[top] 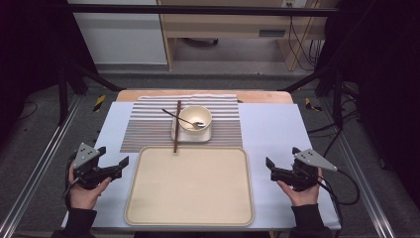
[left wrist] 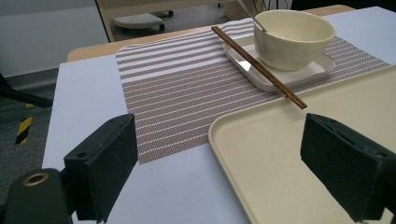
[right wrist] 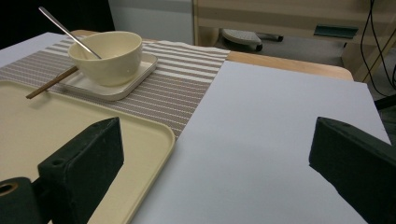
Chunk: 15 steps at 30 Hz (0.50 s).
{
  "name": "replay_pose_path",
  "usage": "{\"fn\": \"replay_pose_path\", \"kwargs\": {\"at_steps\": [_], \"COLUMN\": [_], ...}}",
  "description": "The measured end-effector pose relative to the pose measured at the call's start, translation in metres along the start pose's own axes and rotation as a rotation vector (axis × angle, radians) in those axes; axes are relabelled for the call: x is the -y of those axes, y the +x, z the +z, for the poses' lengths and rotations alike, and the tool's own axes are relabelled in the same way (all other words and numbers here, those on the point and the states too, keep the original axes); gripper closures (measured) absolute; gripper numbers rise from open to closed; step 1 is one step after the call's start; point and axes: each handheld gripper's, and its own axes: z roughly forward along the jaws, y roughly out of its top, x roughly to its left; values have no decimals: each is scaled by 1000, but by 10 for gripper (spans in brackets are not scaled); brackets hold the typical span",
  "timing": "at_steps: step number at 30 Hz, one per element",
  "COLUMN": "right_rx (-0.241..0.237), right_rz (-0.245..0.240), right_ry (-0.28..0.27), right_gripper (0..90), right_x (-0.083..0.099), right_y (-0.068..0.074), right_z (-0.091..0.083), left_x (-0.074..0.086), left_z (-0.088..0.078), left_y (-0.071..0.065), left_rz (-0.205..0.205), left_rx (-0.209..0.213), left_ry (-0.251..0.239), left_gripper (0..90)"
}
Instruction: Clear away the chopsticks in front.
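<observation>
Covering wooden table (top: 257, 95): pale sheet (top: 270, 129)

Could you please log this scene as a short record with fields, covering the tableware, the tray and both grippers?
bowl: cream bowl standing on a small white plate
spoon: metal spoon resting in the bowl, handle leaning out over the rim
chopsticks: brown chopsticks lying across the plate edge, near tip over the tray rim
mat: striped placemat under the plate
tray: beige tray, nothing resting wholly inside it
left gripper: left gripper open, holding nothing, left of the tray
right gripper: right gripper open, holding nothing, right of the tray
</observation>
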Motion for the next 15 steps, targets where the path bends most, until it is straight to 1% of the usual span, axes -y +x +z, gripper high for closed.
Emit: {"fn": "replay_pose_path", "kwargs": {"at_steps": [8, 10, 12, 14, 15], "right_rx": [6, 7, 6, 6, 8], "right_rz": [-9, -9, -7, -9, -7], "right_ry": [8, 7, 7, 9, 14], "right_gripper": [39, 40, 41, 42, 42], "right_x": [1, 1, 1, 2, 2], "right_y": [2, 2, 2, 3, 3], "right_z": [1, 1, 2, 2, 3], "left_x": [-9, -12, -15, -17, -20], "left_z": [4, 6, 8, 11, 14], "left_y": [-6, -8, -10, -12, -15], "left_rz": [13, 21, 29, 21, 30], "left_rx": [7, 9, 15, 36, 37], "left_ry": [-14, -12, -12, -12, -7], "left_gripper": [115, 115, 115, 116, 117]}}
